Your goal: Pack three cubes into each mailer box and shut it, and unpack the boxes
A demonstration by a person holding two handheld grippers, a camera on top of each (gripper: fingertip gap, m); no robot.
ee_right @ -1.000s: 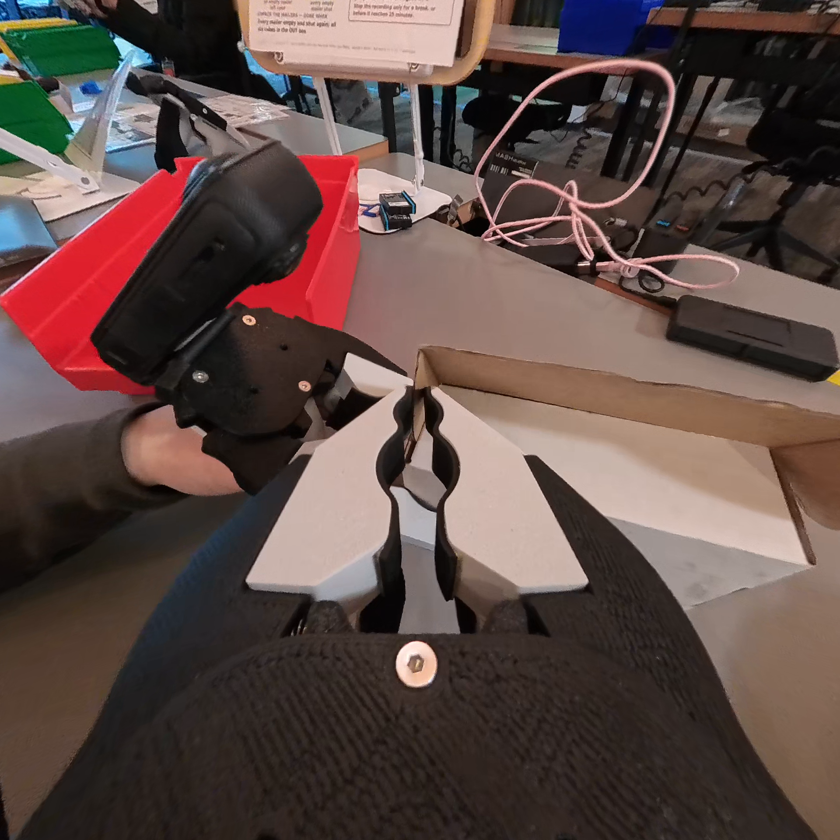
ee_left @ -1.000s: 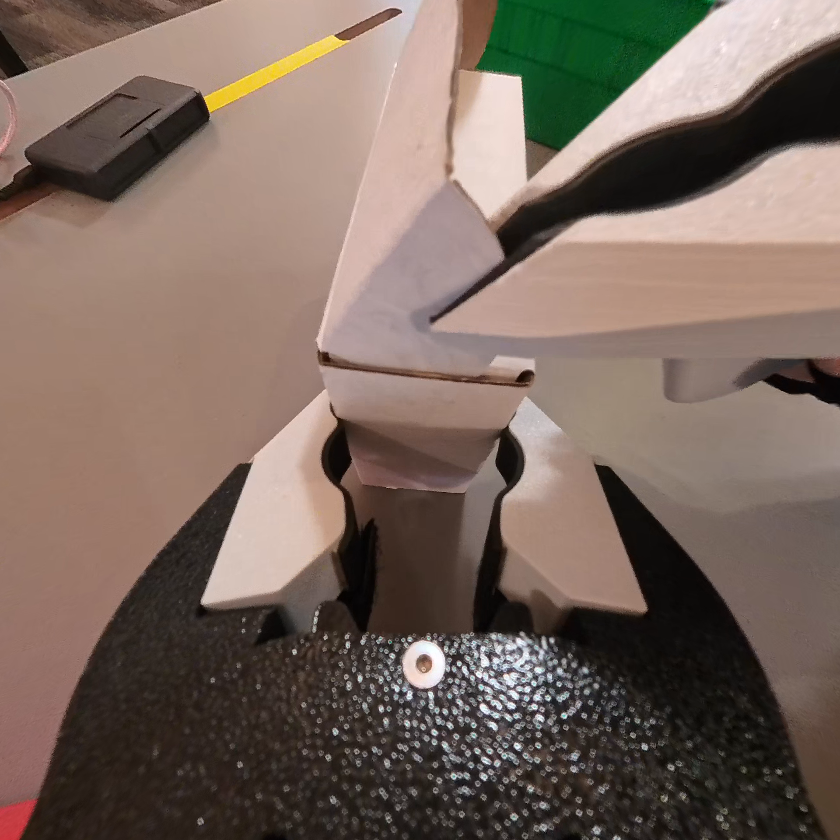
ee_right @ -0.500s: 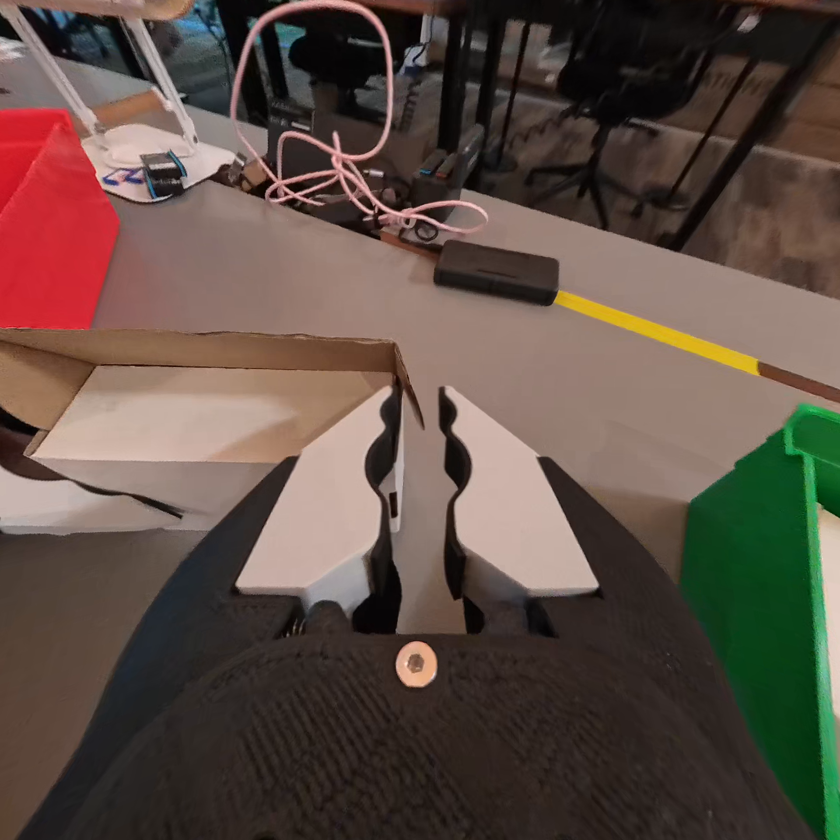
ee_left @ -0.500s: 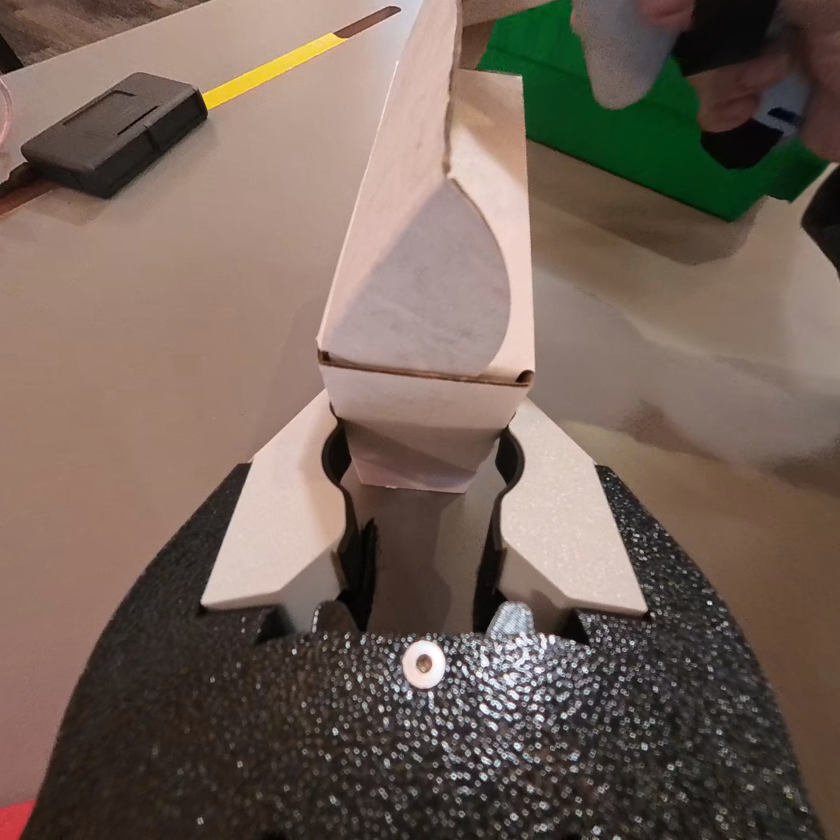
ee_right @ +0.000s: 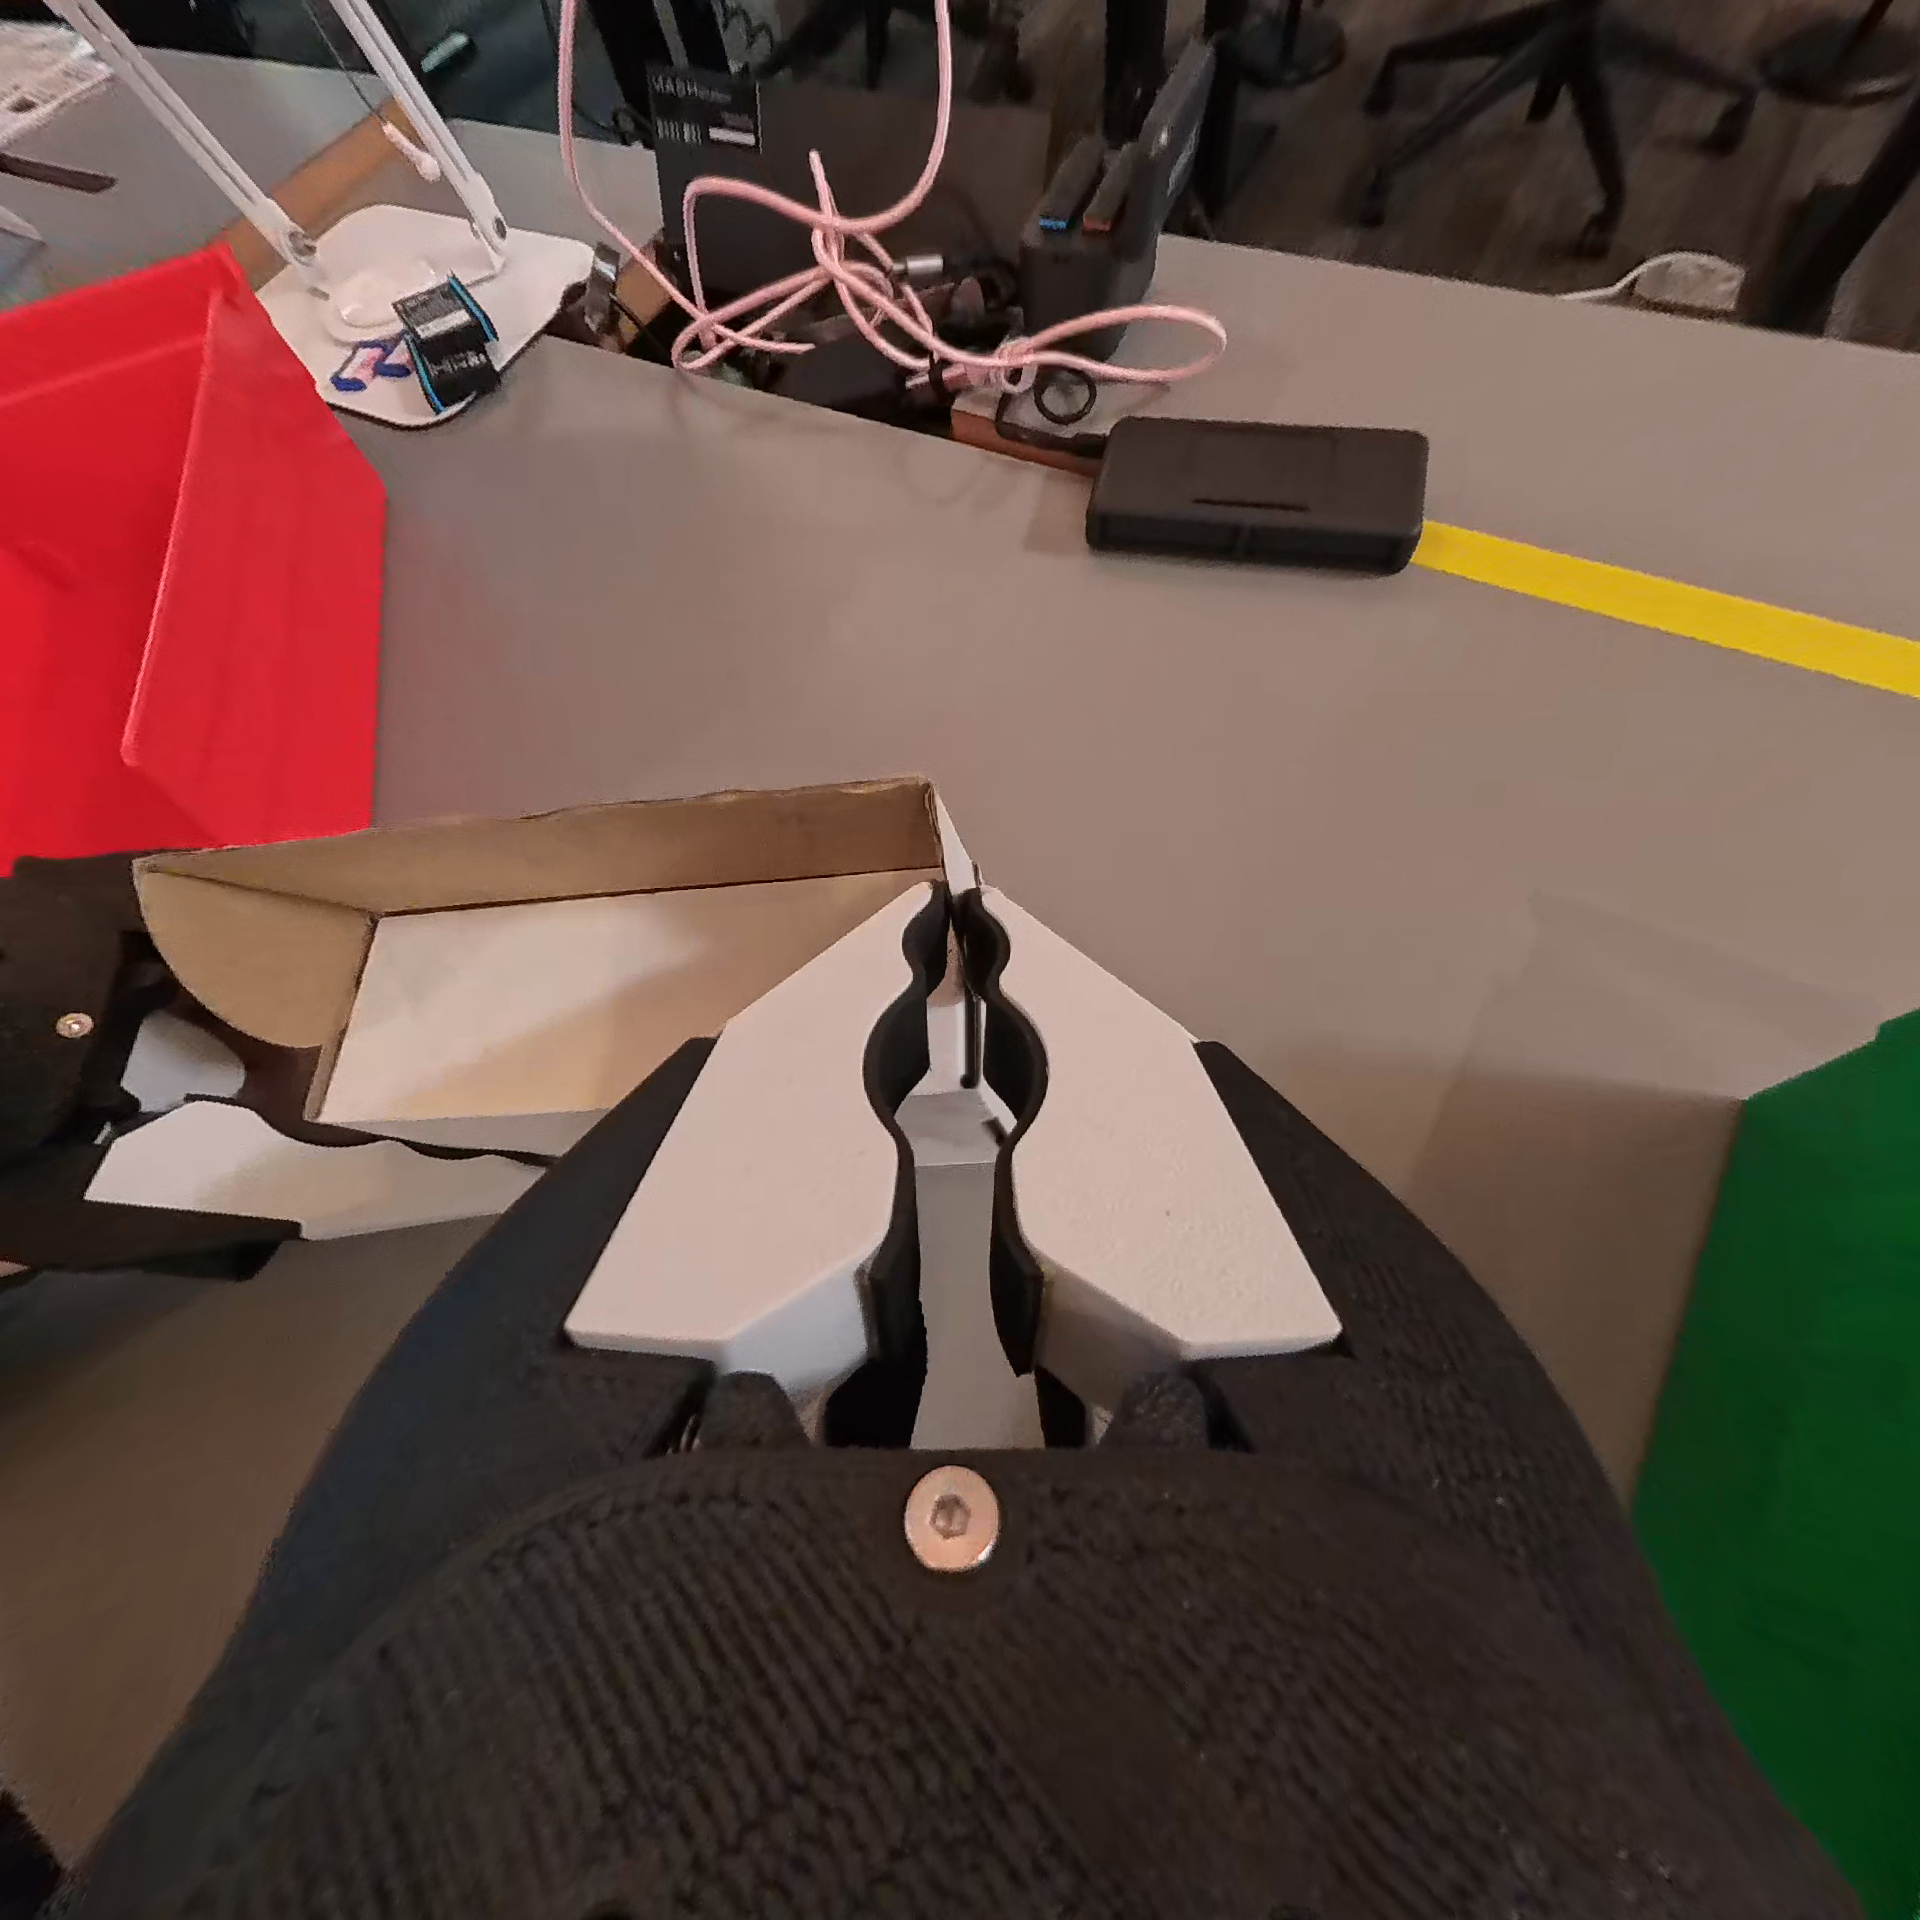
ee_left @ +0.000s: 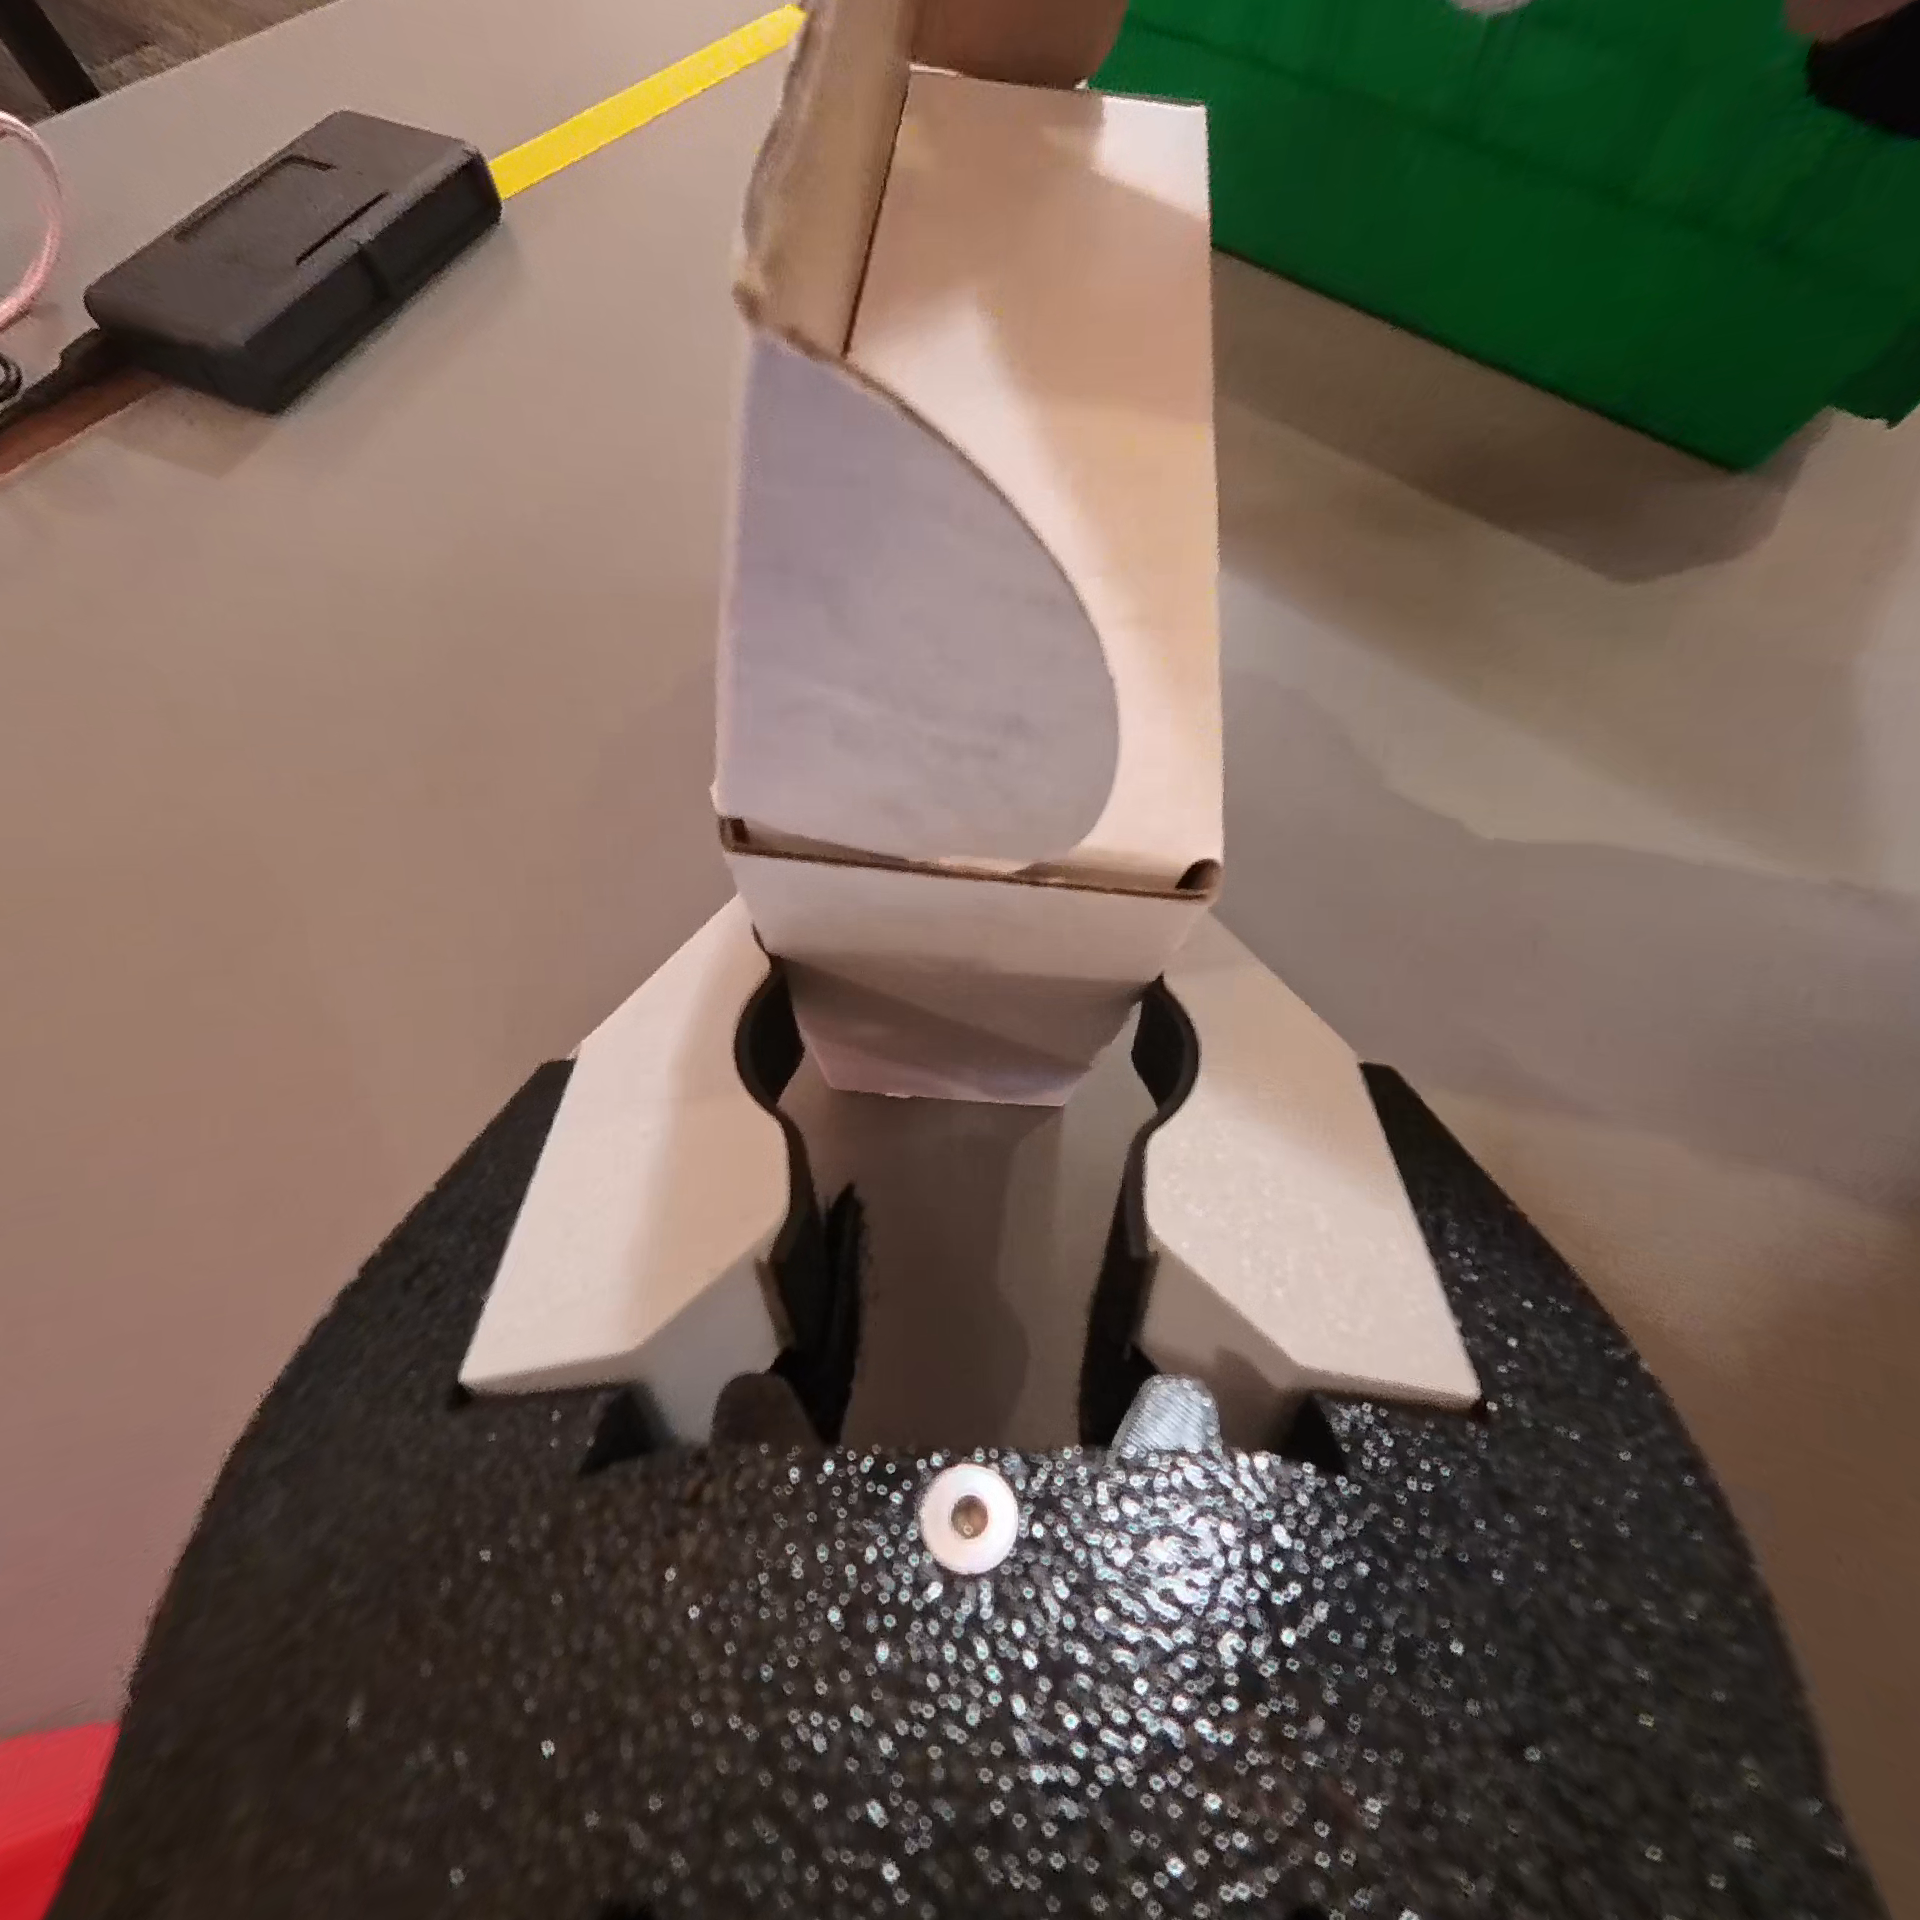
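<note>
Since the mailer box (ee_right: pixel 582 997) is thin, light card that bends at its flaps, corners look like the safest hold: the left gripper (ee_left: pixel 961 987) clamps one end, the right gripper (ee_right: pixel 961 914) pinches a side flap, mid-table (ee_right: pixel 1143 748).

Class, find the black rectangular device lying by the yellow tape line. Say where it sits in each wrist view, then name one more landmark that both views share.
Left wrist view: the black device lies upper left on the grey table, left of the mailer box.
Right wrist view: the black device lies upper right, at the near end of the tape.
Shared landmark: the yellow tape line.
</note>
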